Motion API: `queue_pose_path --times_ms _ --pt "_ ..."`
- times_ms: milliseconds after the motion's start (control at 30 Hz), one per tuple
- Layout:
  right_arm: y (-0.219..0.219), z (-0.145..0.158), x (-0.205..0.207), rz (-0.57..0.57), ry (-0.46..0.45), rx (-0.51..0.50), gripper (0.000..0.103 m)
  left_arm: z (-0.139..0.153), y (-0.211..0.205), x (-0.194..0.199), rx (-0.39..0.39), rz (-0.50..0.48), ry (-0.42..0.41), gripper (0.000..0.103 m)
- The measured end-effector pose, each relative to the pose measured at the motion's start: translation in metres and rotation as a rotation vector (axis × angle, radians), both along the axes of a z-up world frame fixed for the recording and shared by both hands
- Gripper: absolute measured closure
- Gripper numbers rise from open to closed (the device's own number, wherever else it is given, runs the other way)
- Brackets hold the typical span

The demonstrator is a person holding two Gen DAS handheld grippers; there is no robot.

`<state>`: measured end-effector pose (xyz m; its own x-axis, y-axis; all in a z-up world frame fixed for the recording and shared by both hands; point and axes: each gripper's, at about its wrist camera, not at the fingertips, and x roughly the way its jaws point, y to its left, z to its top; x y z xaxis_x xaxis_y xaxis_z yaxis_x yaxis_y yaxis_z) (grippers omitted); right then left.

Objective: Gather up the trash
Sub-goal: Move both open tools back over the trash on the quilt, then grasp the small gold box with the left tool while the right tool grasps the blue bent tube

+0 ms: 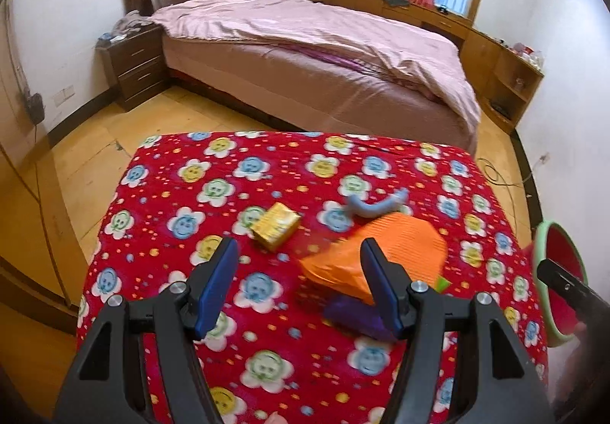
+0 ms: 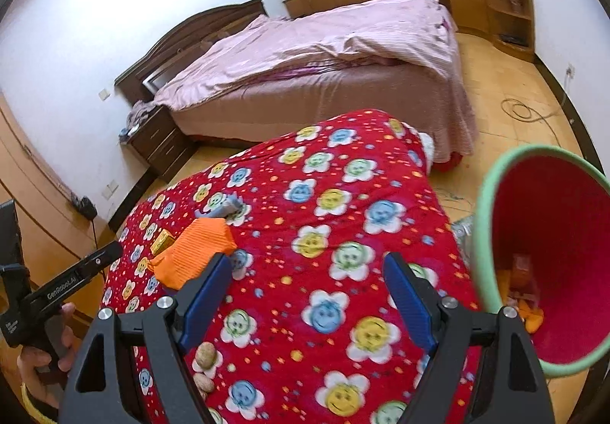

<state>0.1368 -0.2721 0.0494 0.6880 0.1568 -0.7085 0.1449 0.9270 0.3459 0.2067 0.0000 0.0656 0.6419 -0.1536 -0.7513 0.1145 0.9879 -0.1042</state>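
Left wrist view: looks forward and down between its own fingers, close over the red flowered cloth (image 1: 267, 172), bed (image 1: 305, 54) beyond. Right wrist view: same downward slant, from further right, beside the red bin (image 2: 564, 233). Both share cloth, bed, orange paper (image 1: 404, 244).

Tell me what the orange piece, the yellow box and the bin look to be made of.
Orange piece: probably corrugated paper or foam, matte, finely ribbed surface. Yellow box: likely glossy printed card, sharp folded edges. Bin: seemingly smooth plastic, even red inside, green rim.
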Motion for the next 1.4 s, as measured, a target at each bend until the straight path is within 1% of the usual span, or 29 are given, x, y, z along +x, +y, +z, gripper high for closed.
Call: queue_pose_path --times_ms 233,533,667,967,1100,1167,1200,1267,1300,1333,1400 --pt "0.025 -0.003 0.029 0.062 0.016 -0.027 0.019 -0.022 0.019 0.025 0.014 0.037 0.03 0.037" --pt "0.047 -0.01 0.068 0.123 0.03 -0.057 0.019 -0.042 0.032 0.043 -0.023 0.04 0.048 0.037" --pt "0.058 -0.011 0.086 0.152 0.034 -0.065 0.019 -0.049 0.032 0.049 -0.04 0.018 0.051 0.037" --pt "0.078 -0.018 0.116 0.212 0.044 -0.081 0.019 -0.062 0.016 0.06 -0.02 -0.03 0.054 0.037" --pt "0.085 -0.022 0.125 0.231 0.058 -0.087 0.019 -0.072 0.013 0.068 -0.002 -0.015 0.07 0.037" --pt "0.089 -0.024 0.128 0.243 0.065 -0.09 0.019 -0.079 0.016 0.073 -0.008 0.013 0.099 0.037" --pt "0.091 -0.026 0.13 0.248 0.07 -0.093 0.019 -0.082 0.018 0.076 -0.02 0.026 0.114 0.041" --pt "0.096 -0.028 0.134 0.26 0.081 -0.096 0.019 -0.082 0.022 0.075 -0.035 0.042 0.093 0.047" --pt "0.098 -0.03 0.136 0.266 0.087 -0.098 0.019 -0.082 0.023 0.074 -0.037 0.041 0.089 0.056" --pt "0.101 -0.031 0.138 0.271 0.09 -0.103 0.019 -0.083 0.024 0.074 -0.042 0.038 0.088 0.068" --pt "0.106 -0.034 0.141 0.281 0.1 -0.117 0.019 -0.083 0.028 0.073 -0.06 0.042 0.076 0.068"
